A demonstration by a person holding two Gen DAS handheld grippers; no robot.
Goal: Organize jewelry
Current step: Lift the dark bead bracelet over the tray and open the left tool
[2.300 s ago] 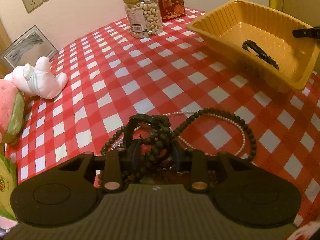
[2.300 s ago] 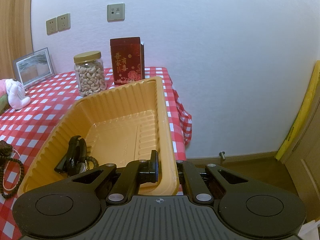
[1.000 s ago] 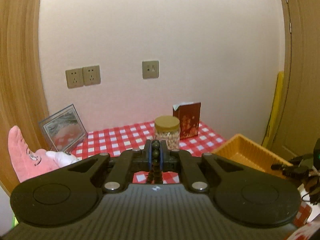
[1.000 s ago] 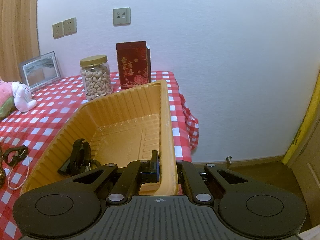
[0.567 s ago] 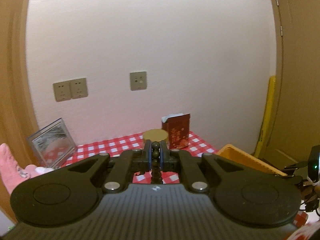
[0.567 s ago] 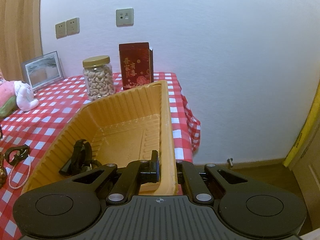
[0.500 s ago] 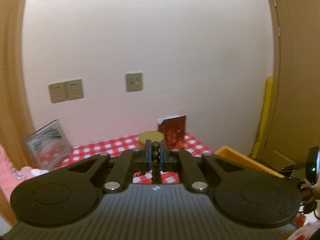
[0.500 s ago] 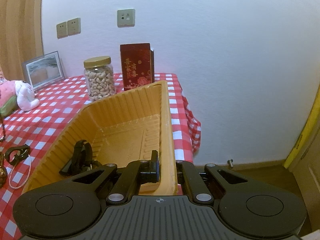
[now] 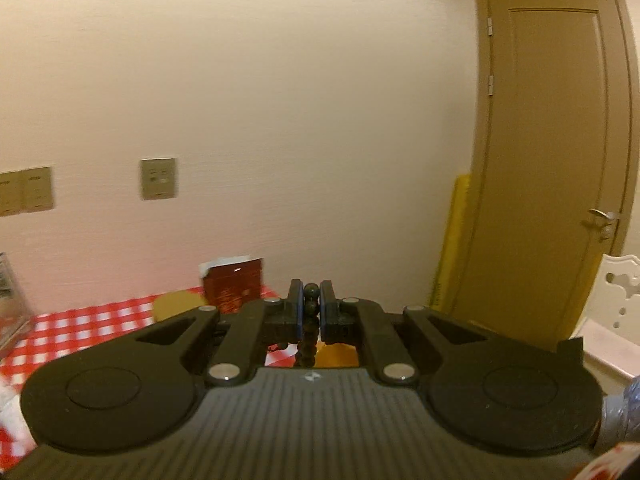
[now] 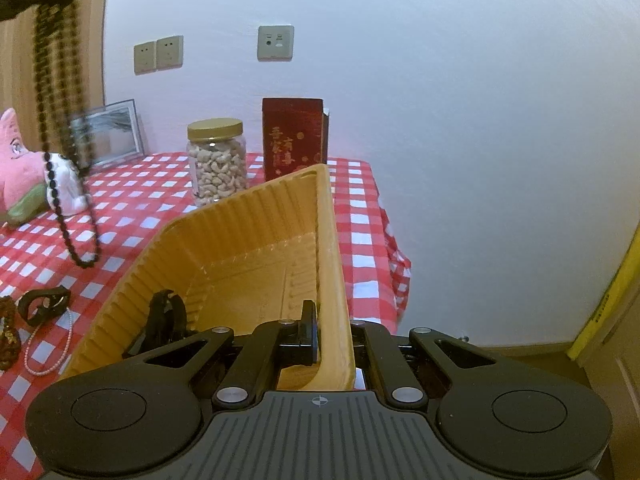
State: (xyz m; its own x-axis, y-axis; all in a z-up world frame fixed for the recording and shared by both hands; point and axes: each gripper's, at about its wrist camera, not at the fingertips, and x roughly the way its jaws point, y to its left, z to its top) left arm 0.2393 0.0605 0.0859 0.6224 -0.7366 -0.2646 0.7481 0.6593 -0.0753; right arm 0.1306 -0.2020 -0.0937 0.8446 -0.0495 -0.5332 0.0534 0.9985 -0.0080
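My left tongs (image 9: pixel 310 312) pinch the bead necklace (image 10: pixel 60 160); right tongs (image 10: pixel 330 336) clamp the tray (image 10: pixel 256 232) rim. Swinging loop could snag the rim, spilling outside.

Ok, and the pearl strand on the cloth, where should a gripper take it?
Pinch the pearl strand at its near loop, coming straight down from above: it lies flat and thin on the cloth, and that loop lies clear of the black clip and the brown beads at its far end.
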